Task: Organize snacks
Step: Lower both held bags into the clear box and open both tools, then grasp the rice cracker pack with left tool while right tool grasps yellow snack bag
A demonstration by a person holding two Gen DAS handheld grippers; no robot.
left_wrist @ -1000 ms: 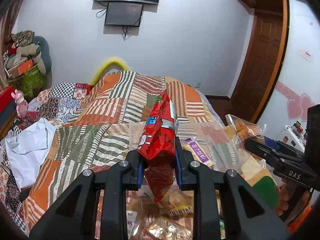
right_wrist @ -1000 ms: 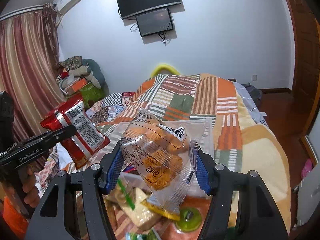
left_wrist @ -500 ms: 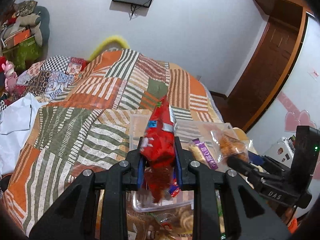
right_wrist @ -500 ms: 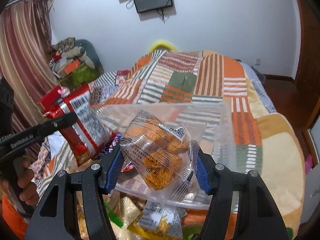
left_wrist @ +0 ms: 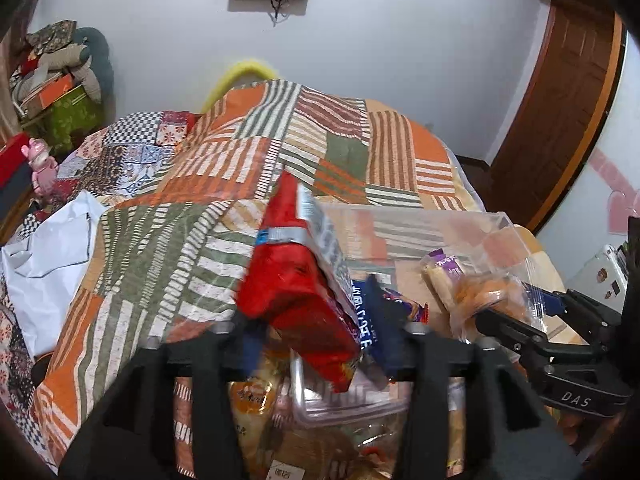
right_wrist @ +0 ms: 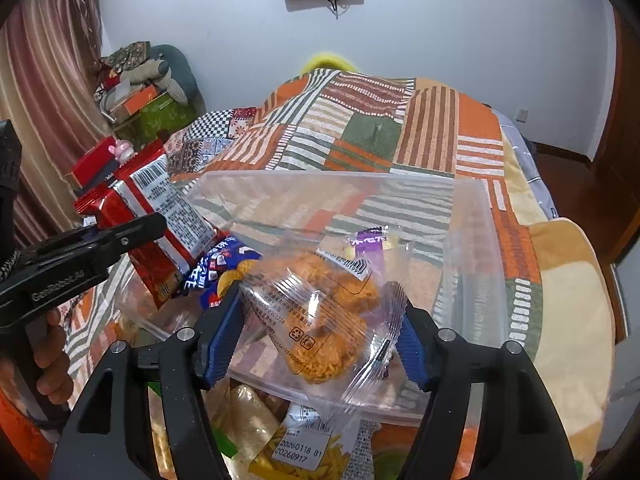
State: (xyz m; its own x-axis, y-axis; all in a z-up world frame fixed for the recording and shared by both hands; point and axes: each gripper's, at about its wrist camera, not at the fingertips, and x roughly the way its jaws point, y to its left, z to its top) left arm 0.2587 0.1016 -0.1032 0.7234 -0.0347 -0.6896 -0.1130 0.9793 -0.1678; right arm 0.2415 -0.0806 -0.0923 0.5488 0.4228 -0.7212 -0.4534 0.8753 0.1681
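Observation:
A clear plastic bin (right_wrist: 468, 240) (left_wrist: 496, 224) stands on the patchwork bed. My left gripper (left_wrist: 312, 344) has opened; the red snack bag (left_wrist: 296, 288) (right_wrist: 156, 216) tilts loose between its fingers over the bin's left edge. My right gripper (right_wrist: 316, 340) is shut on a clear packet of orange fried snacks (right_wrist: 328, 320) (left_wrist: 488, 292), held above the bin. Inside the bin lie a blue packet (right_wrist: 216, 272) and a purple-labelled bar (right_wrist: 368, 244) (left_wrist: 440, 276).
Several loose snack packets (right_wrist: 292, 452) lie in a pile below both grippers, in front of the bin. The patchwork bedspread (left_wrist: 200, 208) stretches beyond. White cloth (left_wrist: 44, 256) lies at the bed's left edge. A wooden door (left_wrist: 560, 92) is at right.
Both grippers moved forward and down over the bin. My left gripper's fingers spread apart and the red bag tipped over to the right. The right gripper still holds its packet.

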